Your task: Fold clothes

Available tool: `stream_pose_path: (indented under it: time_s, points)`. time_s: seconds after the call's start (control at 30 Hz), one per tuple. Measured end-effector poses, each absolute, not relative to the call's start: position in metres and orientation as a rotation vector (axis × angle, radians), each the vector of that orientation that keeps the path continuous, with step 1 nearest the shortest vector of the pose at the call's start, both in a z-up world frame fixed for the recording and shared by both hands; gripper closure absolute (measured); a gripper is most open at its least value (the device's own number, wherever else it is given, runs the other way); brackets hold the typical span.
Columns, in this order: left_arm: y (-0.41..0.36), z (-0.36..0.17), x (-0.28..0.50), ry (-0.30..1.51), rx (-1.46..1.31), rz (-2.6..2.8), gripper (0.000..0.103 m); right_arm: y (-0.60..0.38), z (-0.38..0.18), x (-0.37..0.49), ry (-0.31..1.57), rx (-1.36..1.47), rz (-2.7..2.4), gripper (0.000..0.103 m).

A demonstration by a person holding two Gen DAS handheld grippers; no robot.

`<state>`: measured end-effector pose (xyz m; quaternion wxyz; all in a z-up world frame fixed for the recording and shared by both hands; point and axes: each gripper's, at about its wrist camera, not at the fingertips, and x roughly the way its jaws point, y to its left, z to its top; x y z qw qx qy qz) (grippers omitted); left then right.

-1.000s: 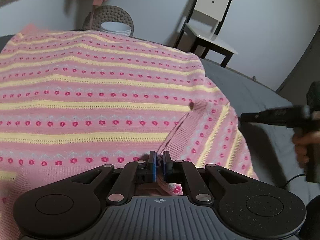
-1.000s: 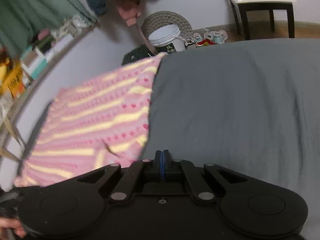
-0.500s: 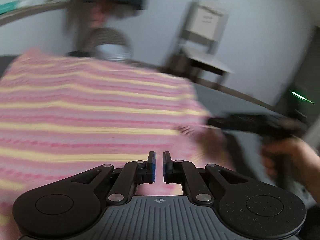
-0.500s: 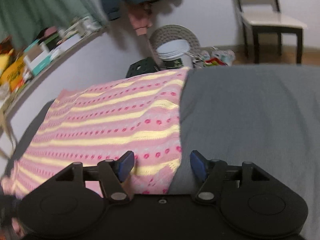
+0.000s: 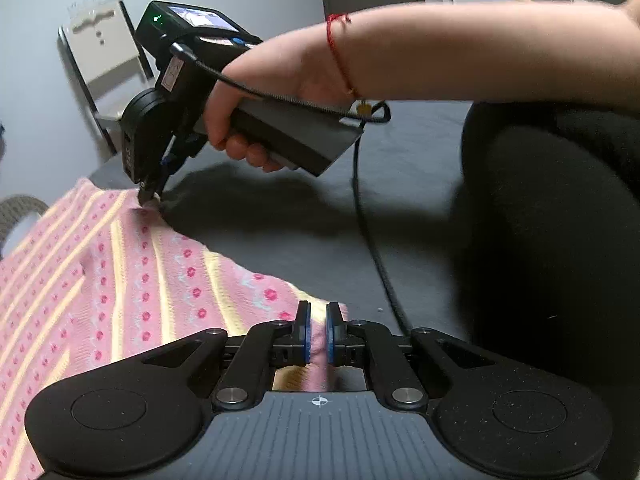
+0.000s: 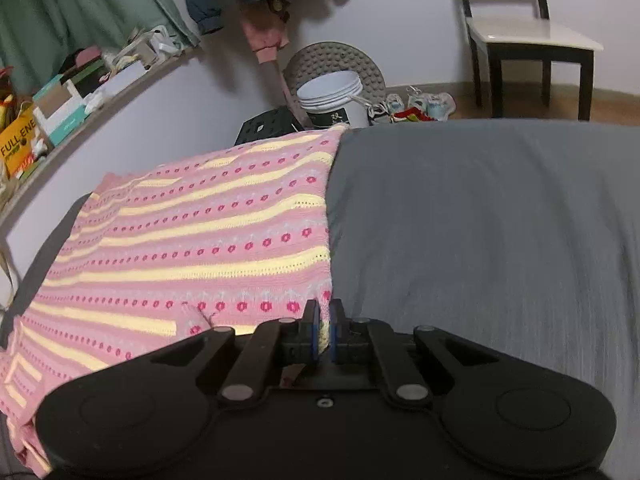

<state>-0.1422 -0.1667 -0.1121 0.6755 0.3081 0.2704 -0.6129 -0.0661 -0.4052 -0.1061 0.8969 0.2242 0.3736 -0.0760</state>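
Observation:
A pink knit sweater (image 6: 208, 232) with yellow stripes and red dots lies spread on a grey bed (image 6: 480, 232). In the left wrist view the sweater (image 5: 120, 280) fills the lower left. My left gripper (image 5: 318, 332) is shut on the sweater's near edge, with pink cloth between its blue pads. My right gripper (image 6: 325, 332) is shut on the sweater's right edge. The left wrist view shows the right gripper (image 5: 150, 196) farther off, held by a hand (image 5: 256, 108), its tips pinching the sweater's far corner.
A white chair (image 6: 528, 40) stands beyond the bed. White buckets (image 6: 332, 100), a round mat and shoes (image 6: 416, 106) sit on the floor by the wall. A shelf with boxes (image 6: 60, 108) runs along the left. A person's dark-clothed leg (image 5: 560, 240) rests at right.
My right gripper opened half a second ago and has now shut on the sweater's right edge. My left gripper swung right along the sweater and holds its edge.

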Motion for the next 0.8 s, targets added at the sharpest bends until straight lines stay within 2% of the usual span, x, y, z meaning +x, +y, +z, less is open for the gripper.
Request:
stream_pose_path:
  time_s: [0.1, 0.17, 0.23, 0.27, 0.4, 0.5, 0.6, 0.63, 0.67, 0.7, 0.73, 0.77, 0.8]
  points:
    - [-0.162, -0.109, -0.138, 0.724, 0.627, -1.321, 0.080, -0.407, -0.107, -0.066, 0.772, 0.503, -0.154, 0.095]
    - [-0.158, -0.111, -0.137, 0.788, 0.602, -1.255, 0.046, -0.409, -0.108, -0.065, 0.772, 0.521, -0.151, 0.094]
    - [-0.152, -0.110, -0.139, 0.811, 0.542, -1.205, 0.024, -0.408, -0.107, -0.065, 0.773, 0.522, -0.146, 0.091]
    - [-0.150, -0.110, -0.139, 0.822, 0.499, -1.186, 0.019, -0.407, -0.107, -0.065, 0.773, 0.523, -0.145, 0.091]
    - [-0.153, -0.112, -0.129, 0.908, 0.291, -1.150, 0.019, -0.406, -0.107, -0.066, 0.773, 0.520, -0.135, 0.083]
    - [-0.160, -0.124, -0.127, 0.943, 0.233, -1.065, 0.020, -0.405, -0.106, -0.066, 0.764, 0.526, -0.117, 0.072]
    - [-0.161, -0.128, -0.133, 0.915, 0.231, -1.007, 0.040, -0.406, -0.106, -0.067, 0.752, 0.543, -0.093, 0.065]
    - [-0.161, -0.129, -0.134, 0.908, 0.227, -0.990, 0.056, -0.406, -0.106, -0.067, 0.747, 0.549, -0.086, 0.064]
    - [-0.160, -0.130, -0.134, 0.900, 0.220, -0.973, 0.067, -0.407, -0.107, -0.067, 0.742, 0.559, -0.082, 0.064]
    - [-0.158, -0.131, -0.132, 0.902, 0.197, -0.963, 0.072, -0.408, -0.108, -0.067, 0.735, 0.570, -0.078, 0.064]
    - [-0.155, -0.133, -0.129, 0.908, 0.168, -0.955, 0.079, -0.409, -0.109, -0.067, 0.729, 0.581, -0.075, 0.066]
    - [-0.152, -0.134, -0.126, 0.914, 0.138, -0.946, 0.082, -0.410, -0.110, -0.068, 0.725, 0.594, -0.079, 0.068]
    - [-0.151, -0.134, -0.126, 0.913, 0.134, -0.951, 0.086, -0.412, -0.110, -0.069, 0.721, 0.607, -0.085, 0.078]
